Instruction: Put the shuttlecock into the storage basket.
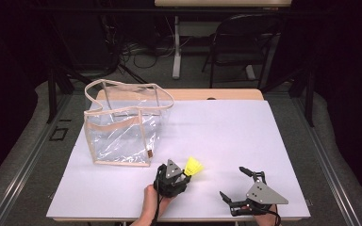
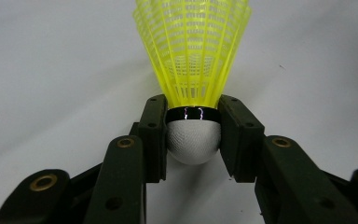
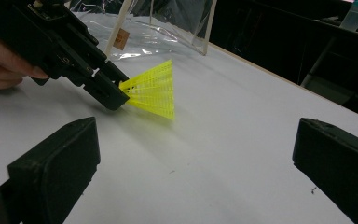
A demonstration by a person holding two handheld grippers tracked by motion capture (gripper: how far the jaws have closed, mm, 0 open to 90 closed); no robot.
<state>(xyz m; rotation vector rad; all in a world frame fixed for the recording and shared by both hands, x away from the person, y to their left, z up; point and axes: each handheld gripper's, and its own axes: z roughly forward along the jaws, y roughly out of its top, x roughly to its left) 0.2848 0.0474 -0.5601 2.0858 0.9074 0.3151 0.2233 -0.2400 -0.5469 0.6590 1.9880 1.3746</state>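
Left fingers (image 2: 154, 135) tight on shuttlecock (image 2: 193, 51)

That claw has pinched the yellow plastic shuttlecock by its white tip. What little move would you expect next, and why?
Probably a short lift. The left gripper is clamped on the yellow plastic shuttlecock at its white rounded cork, skirt low over the white table. Raising it would likely free it to travel toward the clear plastic bag.

The clear bag (image 1: 122, 127) stands at the far left of the white table (image 1: 235, 136), blocking that corner. To its right the tabletop lies open from near edge to far edge.
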